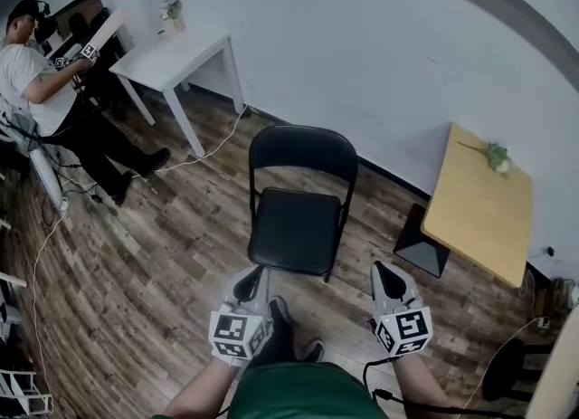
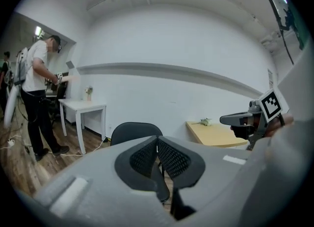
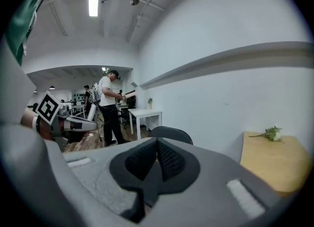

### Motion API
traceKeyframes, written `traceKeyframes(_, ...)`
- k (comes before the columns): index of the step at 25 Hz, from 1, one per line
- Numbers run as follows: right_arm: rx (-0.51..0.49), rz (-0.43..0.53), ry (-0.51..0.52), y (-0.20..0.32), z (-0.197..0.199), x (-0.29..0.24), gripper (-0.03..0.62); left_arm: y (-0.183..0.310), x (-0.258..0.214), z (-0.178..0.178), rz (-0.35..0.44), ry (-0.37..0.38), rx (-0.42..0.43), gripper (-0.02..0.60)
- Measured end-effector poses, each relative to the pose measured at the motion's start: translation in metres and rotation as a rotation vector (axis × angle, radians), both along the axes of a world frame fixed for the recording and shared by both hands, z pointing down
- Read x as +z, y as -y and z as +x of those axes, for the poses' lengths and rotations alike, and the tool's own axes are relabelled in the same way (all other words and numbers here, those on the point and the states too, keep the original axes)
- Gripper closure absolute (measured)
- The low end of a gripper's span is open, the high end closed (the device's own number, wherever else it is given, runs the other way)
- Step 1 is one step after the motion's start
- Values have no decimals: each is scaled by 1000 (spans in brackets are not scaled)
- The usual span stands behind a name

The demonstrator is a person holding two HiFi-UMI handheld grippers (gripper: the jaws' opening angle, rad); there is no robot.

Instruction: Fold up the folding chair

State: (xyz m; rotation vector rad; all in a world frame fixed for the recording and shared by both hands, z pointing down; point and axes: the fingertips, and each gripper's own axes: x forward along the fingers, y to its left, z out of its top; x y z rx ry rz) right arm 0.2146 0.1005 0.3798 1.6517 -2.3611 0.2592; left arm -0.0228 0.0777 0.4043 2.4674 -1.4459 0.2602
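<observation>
A black folding chair (image 1: 298,204) stands unfolded on the wood floor, its backrest toward the white wall and its seat toward me. My left gripper (image 1: 251,279) hovers just short of the seat's front left corner, jaws shut and empty. My right gripper (image 1: 381,274) is level with it, to the right of the seat, also shut with nothing held. In the left gripper view the chair's backrest (image 2: 131,132) rises behind the closed fingertips (image 2: 157,145). The right gripper view shows the backrest (image 3: 171,134) past its own closed tips (image 3: 157,147).
A wooden table (image 1: 479,204) with a small plant stands to the chair's right. A white table (image 1: 176,55) sits at the back left, and a person (image 1: 45,91) with grippers stands beside it. Cables (image 1: 54,227) trail over the floor at the left.
</observation>
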Motion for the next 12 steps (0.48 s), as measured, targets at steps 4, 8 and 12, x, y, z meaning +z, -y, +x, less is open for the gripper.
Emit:
traceKeyframes(4, -4, -32, -20, 33, -16, 8, 591, 33, 41, -21, -121, -47, -11, 569)
traceKeyframes(8, -15, -49, -43, 69, -39, 12, 591, 60, 75, -40, -179, -30, 10, 568)
traceKeyframes(12, -23, -80, -69, 95, -61, 18, 591, 78, 110, -50, -260, -42, 43, 568)
